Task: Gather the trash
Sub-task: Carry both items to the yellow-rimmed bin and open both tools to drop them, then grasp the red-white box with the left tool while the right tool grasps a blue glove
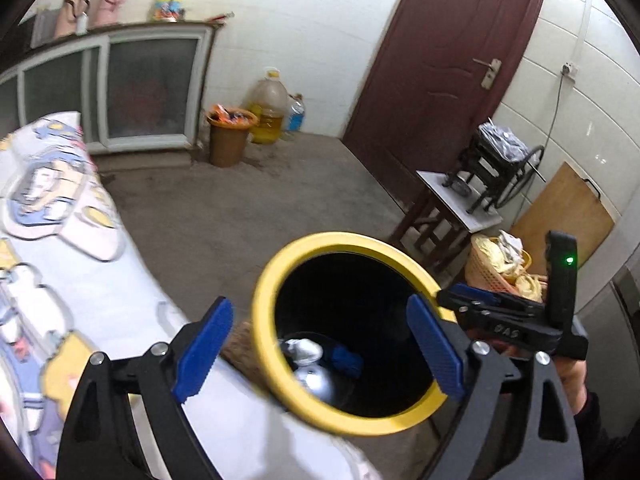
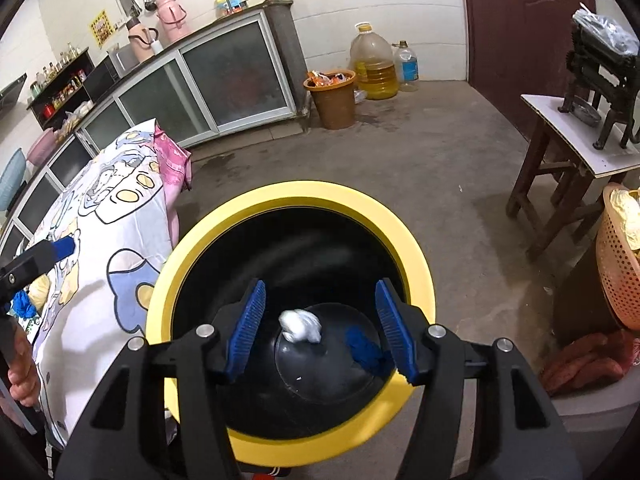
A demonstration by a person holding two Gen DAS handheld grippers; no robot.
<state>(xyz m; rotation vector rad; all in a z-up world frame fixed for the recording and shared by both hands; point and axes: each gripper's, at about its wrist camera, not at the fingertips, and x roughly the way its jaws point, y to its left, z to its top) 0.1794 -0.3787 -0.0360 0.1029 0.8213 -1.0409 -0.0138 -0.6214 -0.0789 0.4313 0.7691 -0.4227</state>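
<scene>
A black bin with a yellow rim [image 2: 288, 192] stands on the floor beside the table. At its bottom lie a crumpled white wad [image 2: 300, 326] and a crumpled blue piece [image 2: 366, 350]. My right gripper [image 2: 322, 330] hangs open over the bin's mouth with nothing between its blue pads. In the left wrist view the yellow rim [image 1: 272, 280] is lower centre, with the white wad [image 1: 306, 350] and blue piece [image 1: 348, 360] inside. My left gripper [image 1: 320, 344] stands wide open and empty, straddling the near rim. On the table lie a blue scrap [image 2: 24, 304] and a yellowish scrap [image 2: 40, 288].
A table under a cartoon-print cloth [image 2: 100, 240] borders the bin on the left. A brown bin full of wrappers [image 2: 332, 96] and an oil jug [image 2: 374, 68] stand by the far wall. At right are a wooden stool [image 2: 568, 152] and an orange basket [image 2: 616, 264].
</scene>
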